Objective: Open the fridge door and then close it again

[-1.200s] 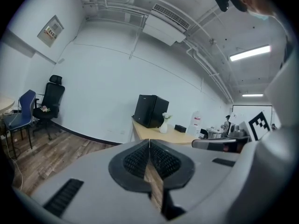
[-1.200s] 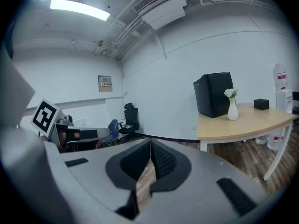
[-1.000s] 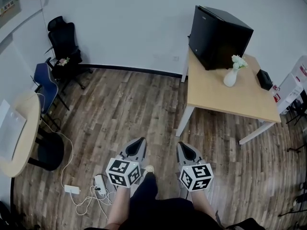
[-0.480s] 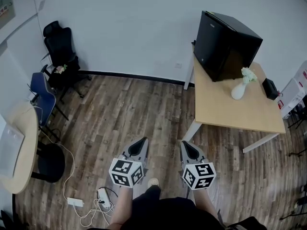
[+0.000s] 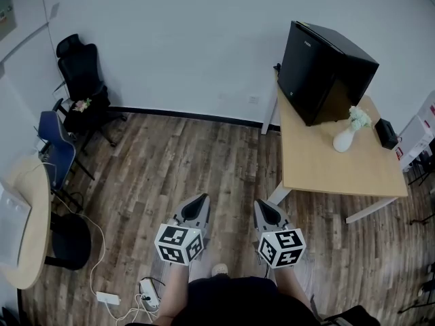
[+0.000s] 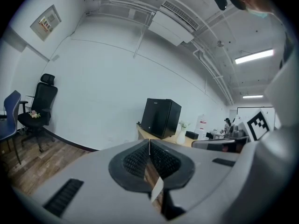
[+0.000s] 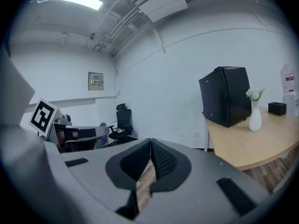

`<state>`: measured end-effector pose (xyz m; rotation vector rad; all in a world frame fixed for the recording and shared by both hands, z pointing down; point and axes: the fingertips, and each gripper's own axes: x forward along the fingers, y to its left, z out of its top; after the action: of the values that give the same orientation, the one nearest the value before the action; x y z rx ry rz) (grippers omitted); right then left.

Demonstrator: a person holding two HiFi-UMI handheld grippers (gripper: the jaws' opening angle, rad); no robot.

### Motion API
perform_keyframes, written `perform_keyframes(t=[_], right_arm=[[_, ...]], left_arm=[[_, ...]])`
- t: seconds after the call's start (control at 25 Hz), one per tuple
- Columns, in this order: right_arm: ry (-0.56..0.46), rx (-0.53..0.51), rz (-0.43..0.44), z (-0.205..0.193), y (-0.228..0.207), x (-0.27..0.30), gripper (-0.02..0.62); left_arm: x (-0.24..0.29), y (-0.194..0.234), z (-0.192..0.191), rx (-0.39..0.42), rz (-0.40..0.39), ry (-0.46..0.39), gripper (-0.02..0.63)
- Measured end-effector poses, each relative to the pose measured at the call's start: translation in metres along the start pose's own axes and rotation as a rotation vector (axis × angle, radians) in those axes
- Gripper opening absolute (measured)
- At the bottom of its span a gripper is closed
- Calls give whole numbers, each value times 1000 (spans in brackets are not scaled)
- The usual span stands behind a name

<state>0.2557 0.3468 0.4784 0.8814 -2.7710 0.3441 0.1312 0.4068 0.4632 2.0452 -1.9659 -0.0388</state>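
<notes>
A small black fridge stands with its door closed on the far left corner of a light wooden table; it also shows as the fridge in the left gripper view and the fridge in the right gripper view. My left gripper is shut with nothing in it, held low over the wood floor well short of the table. My right gripper is shut and empty too, beside the left one. In both gripper views the jaws meet at the tips, left gripper, right gripper.
A white vase with flowers and a small black box stand on the table right of the fridge. Black office chair and blue chair are at the left wall, a round table at far left. A power strip with cables lies on the floor.
The view has advanced toward the table: the fridge and table have shifted right and look nearer, the chairs slid left. Both grippers stay shut and side by side.
</notes>
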Motion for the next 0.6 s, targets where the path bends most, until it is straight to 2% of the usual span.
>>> perform_keyframes(t=[0.44, 0.6], right_arm=[[32, 35, 0, -4, 2, 31, -9], [52, 40, 0, -4, -6, 40, -9]], left_arm=[[17, 17, -9, 4, -36, 52, 6], [25, 24, -9, -7, -10, 59, 6]])
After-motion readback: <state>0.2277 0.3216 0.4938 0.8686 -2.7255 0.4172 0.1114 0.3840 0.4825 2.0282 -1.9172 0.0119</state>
